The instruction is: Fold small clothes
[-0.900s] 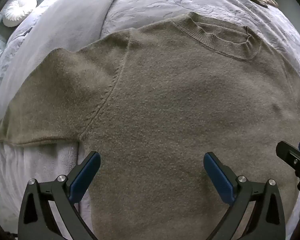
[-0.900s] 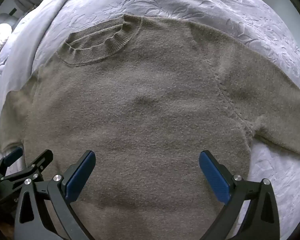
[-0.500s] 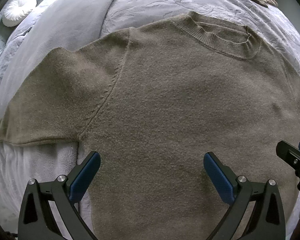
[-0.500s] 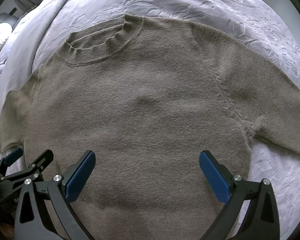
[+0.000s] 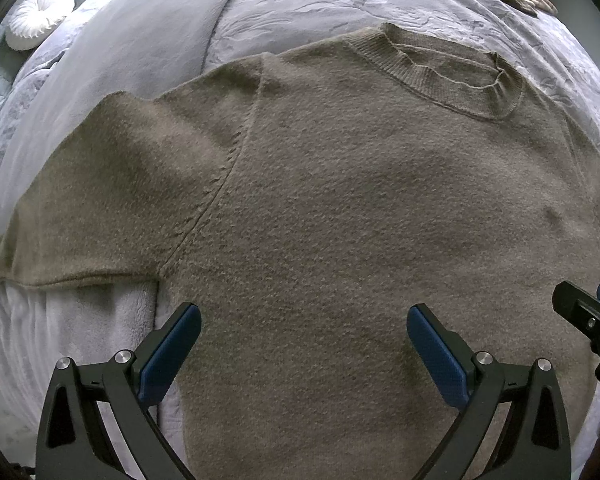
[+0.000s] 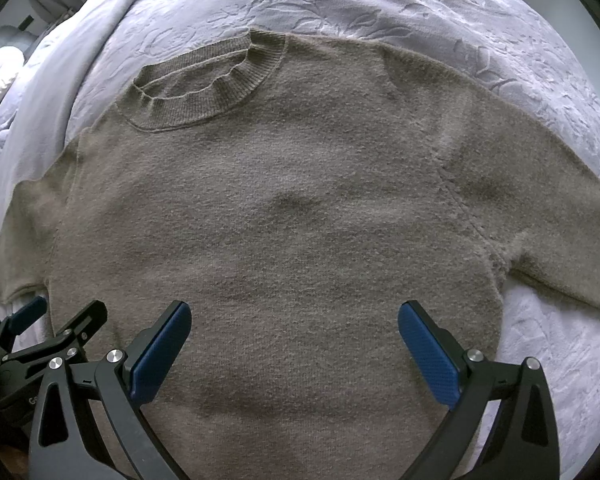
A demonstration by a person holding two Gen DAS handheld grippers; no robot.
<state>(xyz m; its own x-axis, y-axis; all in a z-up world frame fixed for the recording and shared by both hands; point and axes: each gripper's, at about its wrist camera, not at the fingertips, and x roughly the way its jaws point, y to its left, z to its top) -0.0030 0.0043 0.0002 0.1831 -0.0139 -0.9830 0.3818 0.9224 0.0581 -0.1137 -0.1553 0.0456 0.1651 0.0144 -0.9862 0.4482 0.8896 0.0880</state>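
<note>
sweater (image 5: pixel 340 220) hem out of frame

A taupe knit sweater (image 5: pixel 340 220) lies flat, face up and unfolded. Its ribbed crew collar (image 5: pixel 452 76) sits toward one o'clock in the left view; short sleeves spread toward nine and three o'clock.

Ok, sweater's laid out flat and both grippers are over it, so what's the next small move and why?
Probably swing the left gripper out to the left sleeve and pinch its cuff edge. The sweater lies spread flat on the bedspread with both sleeves out, nothing folded yet. Both grippers hang open above the body, holding nothing, the right gripper too.
</note>
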